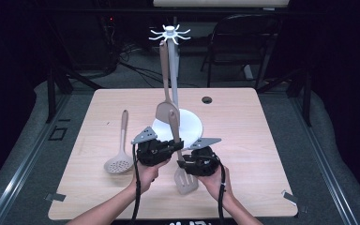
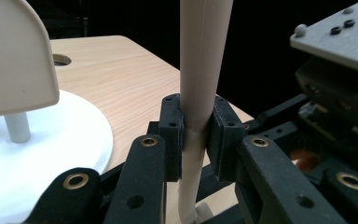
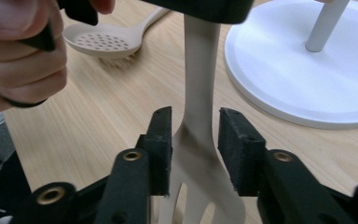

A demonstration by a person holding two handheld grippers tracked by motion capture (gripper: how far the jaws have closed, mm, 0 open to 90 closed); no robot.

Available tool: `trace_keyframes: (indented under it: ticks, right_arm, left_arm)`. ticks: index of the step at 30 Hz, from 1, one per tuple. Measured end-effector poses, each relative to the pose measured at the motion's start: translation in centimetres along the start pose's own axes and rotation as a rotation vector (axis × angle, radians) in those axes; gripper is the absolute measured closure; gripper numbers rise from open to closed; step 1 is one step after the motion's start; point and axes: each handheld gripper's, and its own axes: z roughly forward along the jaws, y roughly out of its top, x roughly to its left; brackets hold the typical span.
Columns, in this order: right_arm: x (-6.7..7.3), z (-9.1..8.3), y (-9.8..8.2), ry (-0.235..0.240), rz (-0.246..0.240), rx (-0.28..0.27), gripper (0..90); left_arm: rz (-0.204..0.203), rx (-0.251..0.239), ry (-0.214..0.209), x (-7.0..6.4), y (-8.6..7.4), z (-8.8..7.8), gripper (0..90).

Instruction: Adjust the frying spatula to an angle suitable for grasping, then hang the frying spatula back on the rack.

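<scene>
Left gripper view: left tongs clamp the slotted spatula.

Your slotted turner: the blade runs off the bottom edge in the right gripper view, and its handle top sits behind the other hand-held gripper. In the left gripper view the hanging spatula is cropped at the top and left. In the high view your forearms leave the frame.

A beige plastic spoon with holes lies on the light wooden surface. A black chair stands behind.
</scene>
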Motion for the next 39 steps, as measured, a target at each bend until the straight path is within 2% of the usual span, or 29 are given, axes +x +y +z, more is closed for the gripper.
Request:
trace_keyframes:
  ticks: [4,8,11,12,18,19,21,28,35,39]
  right_arm:
    - [-0.7,-0.8,-0.4,0.001,0.002,0.013,54.2]
    - [-2.0,-1.7,-1.3,-0.004,0.024,0.058,37.0]
    - [-2.8,-2.1,-1.9,-0.014,0.03,0.101,20.5]
    - [-3.0,-2.3,-2.1,-0.028,0.031,0.118,15.9]
    - [-4.3,-3.4,-3.3,-0.028,0.029,0.126,2.5]
    - [-4.5,-3.6,-3.5,-0.039,0.024,0.133,0.0]
    - [-4.8,-3.6,-3.7,-0.056,0.022,0.149,0.0]
    - [-5.2,-3.9,-3.3,-0.082,0.001,0.153,0.0]
    - [-5.5,-3.9,-3.5,-0.079,0.003,0.176,0.0]
    - [-5.7,-4.3,-3.6,-0.092,-0.017,0.174,2.8]
  left_arm:
    - [0.014,0.008,-0.001,0.5,0.4,0.1,77.6]
    - [0.023,0.02,-0.003,1.1,1.0,0.3,77.6]
    - [0.035,0.033,-0.001,1.4,1.4,0.5,77.6]
    - [0.04,0.037,-0.001,1.4,1.6,0.5,77.6]
    - [0.084,0.051,-0.007,1.5,2.7,0.3,77.6]
    - [0.087,0.058,-0.008,1.5,2.8,0.3,77.6]
    - [0.093,0.059,-0.007,1.7,3.1,0.3,77.6]
    - [0.115,0.057,-0.004,2.1,4.7,0.2,77.6]
    - [0.145,0.058,0.004,2.3,6.4,0.0,77.6]
    - [0.169,0.057,0.006,2.2,7.7,-0.3,77.6]
